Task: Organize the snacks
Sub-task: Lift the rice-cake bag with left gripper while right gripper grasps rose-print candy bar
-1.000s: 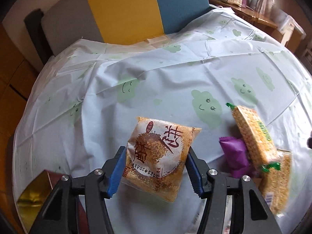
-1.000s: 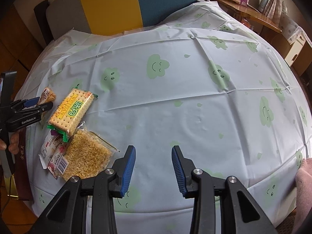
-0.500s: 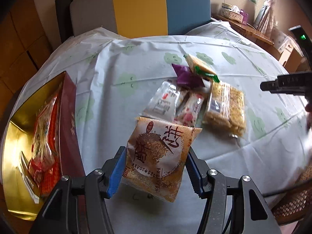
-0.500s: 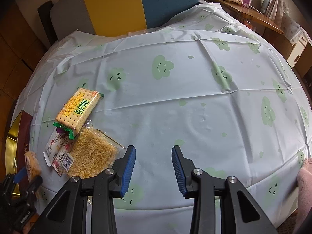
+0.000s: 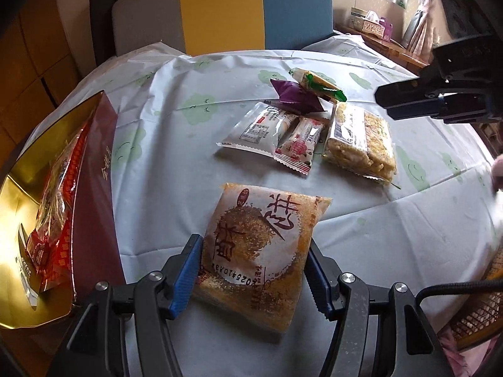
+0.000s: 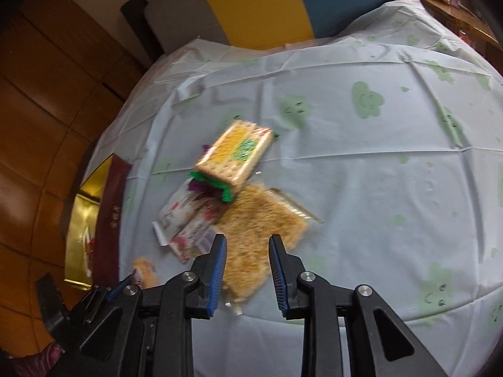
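My left gripper is shut on a brown and white snack packet, held above the table's near edge beside the open gold and maroon box. On the cloth lie a white packet, a pink packet, a rice-crisp bar pack, a purple wrapper and a cracker pack. My right gripper is open and empty, hovering over the rice-crisp pack, with the cracker pack beyond it. It also shows in the left wrist view.
The box holds red-wrapped snacks. A grey, yellow and blue chair back stands behind the table. A wicker seat is at the lower right. The cloud-print tablecloth covers the round table.
My left gripper has swung left with the packet, bringing the box and snack pile into view. My right gripper has moved left, over the snack pile.
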`<action>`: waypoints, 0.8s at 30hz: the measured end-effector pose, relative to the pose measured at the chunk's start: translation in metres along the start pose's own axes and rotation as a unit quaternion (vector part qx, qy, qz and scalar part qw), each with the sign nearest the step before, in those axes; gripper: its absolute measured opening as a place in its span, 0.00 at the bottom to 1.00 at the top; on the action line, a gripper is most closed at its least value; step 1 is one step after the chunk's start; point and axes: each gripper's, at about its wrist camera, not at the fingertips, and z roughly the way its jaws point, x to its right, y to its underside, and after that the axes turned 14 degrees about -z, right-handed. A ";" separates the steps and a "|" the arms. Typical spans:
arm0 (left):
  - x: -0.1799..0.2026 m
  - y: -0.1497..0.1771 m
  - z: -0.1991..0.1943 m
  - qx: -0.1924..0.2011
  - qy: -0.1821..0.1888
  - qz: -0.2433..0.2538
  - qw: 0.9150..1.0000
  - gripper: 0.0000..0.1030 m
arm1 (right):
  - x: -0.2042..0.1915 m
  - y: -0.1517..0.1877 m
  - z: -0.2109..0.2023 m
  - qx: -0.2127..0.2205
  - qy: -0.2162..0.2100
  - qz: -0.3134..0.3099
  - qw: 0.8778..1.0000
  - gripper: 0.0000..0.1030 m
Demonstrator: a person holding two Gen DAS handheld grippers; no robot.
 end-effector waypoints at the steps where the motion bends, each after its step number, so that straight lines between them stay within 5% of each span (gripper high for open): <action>1: 0.000 0.001 0.000 0.002 0.000 0.001 1.000 0.62 | -0.010 -0.002 0.005 -0.002 -0.013 -0.004 1.000 0.25; 9: -0.003 0.004 -0.003 0.007 0.015 -0.005 1.000 0.62 | -0.061 -0.026 0.064 -0.049 -0.030 -0.017 0.998 0.25; 14: -0.005 0.005 -0.003 0.010 0.021 -0.006 1.000 0.62 | -0.054 -0.021 0.083 -0.096 0.010 0.015 0.995 0.26; 24: -0.005 0.004 -0.003 0.010 0.024 -0.010 1.000 0.62 | -0.033 -0.026 0.083 -0.077 0.021 0.090 0.993 0.33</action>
